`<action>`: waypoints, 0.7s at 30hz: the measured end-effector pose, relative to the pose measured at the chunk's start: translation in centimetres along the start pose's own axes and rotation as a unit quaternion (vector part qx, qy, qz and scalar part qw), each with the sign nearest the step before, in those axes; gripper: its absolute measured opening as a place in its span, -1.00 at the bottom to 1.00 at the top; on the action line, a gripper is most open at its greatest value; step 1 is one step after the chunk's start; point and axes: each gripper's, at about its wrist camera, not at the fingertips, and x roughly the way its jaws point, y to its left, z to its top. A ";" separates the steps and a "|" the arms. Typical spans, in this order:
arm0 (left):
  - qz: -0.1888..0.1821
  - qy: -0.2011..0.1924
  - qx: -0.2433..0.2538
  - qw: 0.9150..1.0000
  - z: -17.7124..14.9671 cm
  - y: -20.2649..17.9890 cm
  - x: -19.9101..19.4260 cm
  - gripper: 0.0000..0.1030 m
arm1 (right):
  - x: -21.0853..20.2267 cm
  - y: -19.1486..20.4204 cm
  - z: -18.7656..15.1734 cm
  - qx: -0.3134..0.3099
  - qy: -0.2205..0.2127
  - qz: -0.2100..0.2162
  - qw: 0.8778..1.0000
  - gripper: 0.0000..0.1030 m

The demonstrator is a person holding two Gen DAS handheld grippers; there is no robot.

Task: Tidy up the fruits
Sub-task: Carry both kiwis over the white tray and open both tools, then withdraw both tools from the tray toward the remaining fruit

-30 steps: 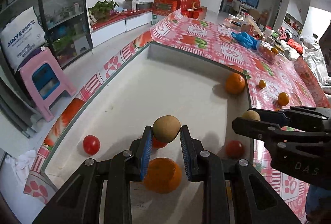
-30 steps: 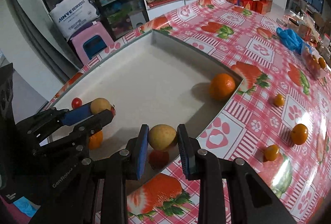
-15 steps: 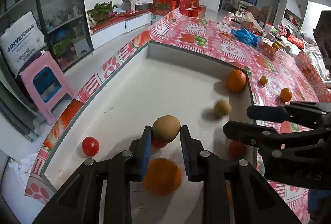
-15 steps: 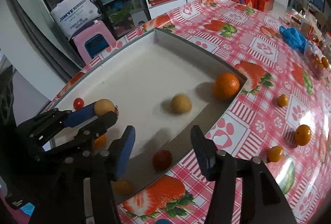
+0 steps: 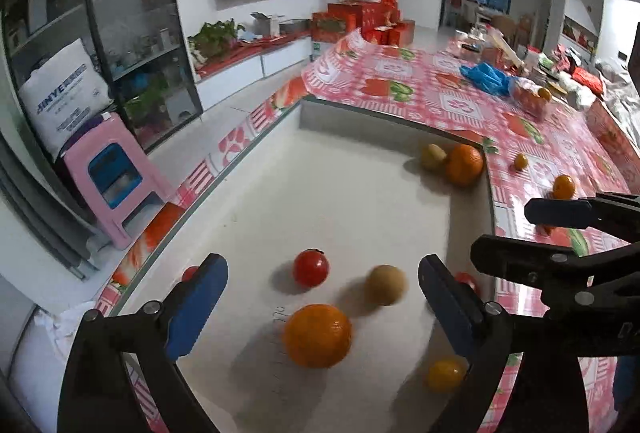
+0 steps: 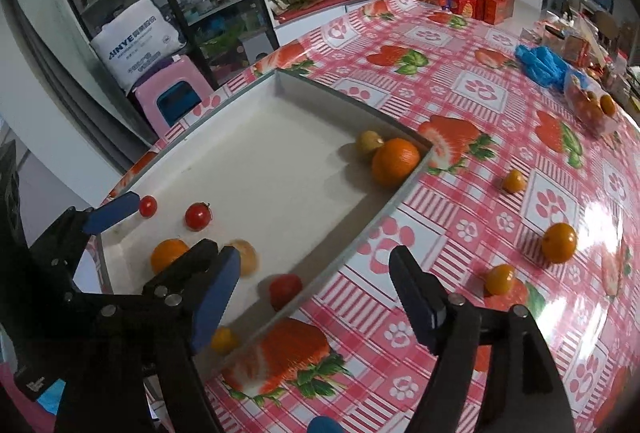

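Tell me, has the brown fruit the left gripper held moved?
Yes. The brown fruit has dropped from the left gripper, whose jaws are opening, onto the tray, beside the tomato.

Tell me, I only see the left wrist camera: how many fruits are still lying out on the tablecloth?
Observer: The right wrist view shows three loose ones: a small orange fruit, a bigger orange and another small one.
Operator: Is something red hiding at the tray's left edge?
Observer: Yes, a small tomato lies inside the tray, close by a finger of the left gripper.
Operator: Is the right gripper holding anything?
Observer: No. The right gripper has its jaws opening, with nothing between them.
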 end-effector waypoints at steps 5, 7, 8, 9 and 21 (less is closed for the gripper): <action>0.005 0.008 0.002 1.000 0.3 -0.5 -0.1 0.88 | -0.8 -1.4 -0.6 0.017 -0.006 0.001 1.000 0.60; 0.006 0.011 0.007 1.000 0.3 -0.9 -0.3 0.88 | -1.1 -2.0 -0.9 0.025 -0.009 0.000 1.000 0.63; 0.008 0.011 0.011 1.000 0.3 -1.2 -0.4 0.88 | -1.3 -2.4 -1.0 0.032 -0.010 0.002 0.999 0.64; 0.010 0.011 0.015 1.000 0.3 -1.4 -0.5 0.88 | -1.4 -2.7 -1.1 0.037 -0.010 0.004 0.999 0.65; 0.000 0.002 0.062 0.998 2.4 -6.0 -3.1 0.88 | -5.0 -10.1 -3.0 0.114 -0.044 -0.045 0.992 0.81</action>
